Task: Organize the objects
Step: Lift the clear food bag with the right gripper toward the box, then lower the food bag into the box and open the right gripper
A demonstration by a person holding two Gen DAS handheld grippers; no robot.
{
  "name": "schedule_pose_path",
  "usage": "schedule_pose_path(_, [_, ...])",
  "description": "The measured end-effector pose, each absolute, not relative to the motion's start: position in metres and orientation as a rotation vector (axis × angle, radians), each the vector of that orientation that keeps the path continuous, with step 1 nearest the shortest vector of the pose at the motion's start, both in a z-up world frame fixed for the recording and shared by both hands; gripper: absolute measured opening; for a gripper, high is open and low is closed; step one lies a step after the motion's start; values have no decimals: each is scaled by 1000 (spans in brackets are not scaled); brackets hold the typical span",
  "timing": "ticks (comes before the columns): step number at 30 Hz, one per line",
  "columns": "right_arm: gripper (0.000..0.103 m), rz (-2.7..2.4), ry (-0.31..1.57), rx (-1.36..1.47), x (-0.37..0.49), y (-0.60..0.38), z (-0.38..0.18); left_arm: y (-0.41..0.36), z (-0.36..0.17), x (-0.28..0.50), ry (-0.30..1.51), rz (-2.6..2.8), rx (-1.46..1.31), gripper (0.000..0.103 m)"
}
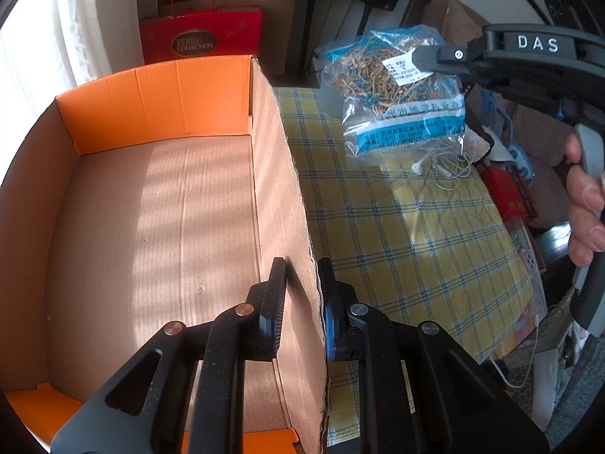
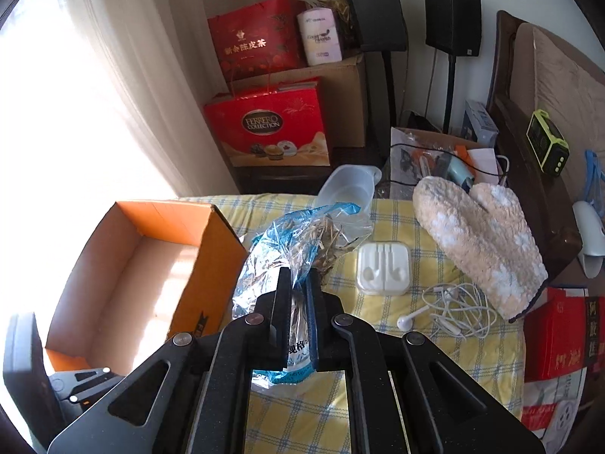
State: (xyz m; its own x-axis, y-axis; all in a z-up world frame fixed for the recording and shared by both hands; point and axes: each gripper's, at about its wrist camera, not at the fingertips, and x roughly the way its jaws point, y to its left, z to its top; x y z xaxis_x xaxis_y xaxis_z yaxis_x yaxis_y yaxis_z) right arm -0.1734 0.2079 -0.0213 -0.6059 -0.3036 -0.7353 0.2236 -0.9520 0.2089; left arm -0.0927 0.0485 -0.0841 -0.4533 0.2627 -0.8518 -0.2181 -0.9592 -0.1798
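An open cardboard box (image 1: 159,204) with orange flaps stands at the left of the checked table; it also shows in the right wrist view (image 2: 124,265). My left gripper (image 1: 302,283) is shut on the box's right wall (image 1: 295,265), one finger inside, one outside. My right gripper (image 2: 298,283) is shut on a clear and blue plastic bag of dried herbs (image 2: 302,242) and holds it above the table, right of the box. In the left wrist view the bag (image 1: 397,90) hangs from the right gripper (image 1: 427,58).
On the yellow checked cloth (image 1: 397,234) lie tangled white earphones (image 2: 450,310), a white earphone case (image 2: 383,268), a fluffy oven mitt (image 2: 480,242) and a clear plastic cup (image 2: 348,189). Red gift boxes (image 2: 268,125) and a curtain stand behind.
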Motion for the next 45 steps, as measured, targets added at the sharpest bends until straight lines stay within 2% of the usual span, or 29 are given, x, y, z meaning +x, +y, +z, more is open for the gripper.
schedule_pose_path(6, [6,-2530,-117,1119,-179,183,14,48,-84,-93,-69,2461,-1454,15])
schedule_pose_path(11, [6,-2466,-86,1082,-184,152,22,47,-84,-93,-74,2462,-1452,15])
schedule_pose_path(26, [6,-2233,-71,1148,-201,87,-23,45,-83,-95,-86,2459,-1451,15])
schedule_pose_path(31, [11,-2116,-100,1200,-205,73,-41,44,-84,-96,-93,2454,-1453,15])
schedule_pose_path(33, [23,-2110,-95,1237,-206,70,-49,44,-84,-97,-96,2451,-1453,15])
schedule_pose_path(34, [32,-2117,-95,1247,-206,71,-50,45,-84,-97,-89,2453,-1452,15])
schedule_pose_path(41, [36,-2244,-27,1177,-199,92,-25,48,-84,-99,-89,2452,-1451,15])
schedule_pose_path(45, [53,-2314,-20,1153,-197,111,-11,49,-84,-101,-84,2453,-1452,15])
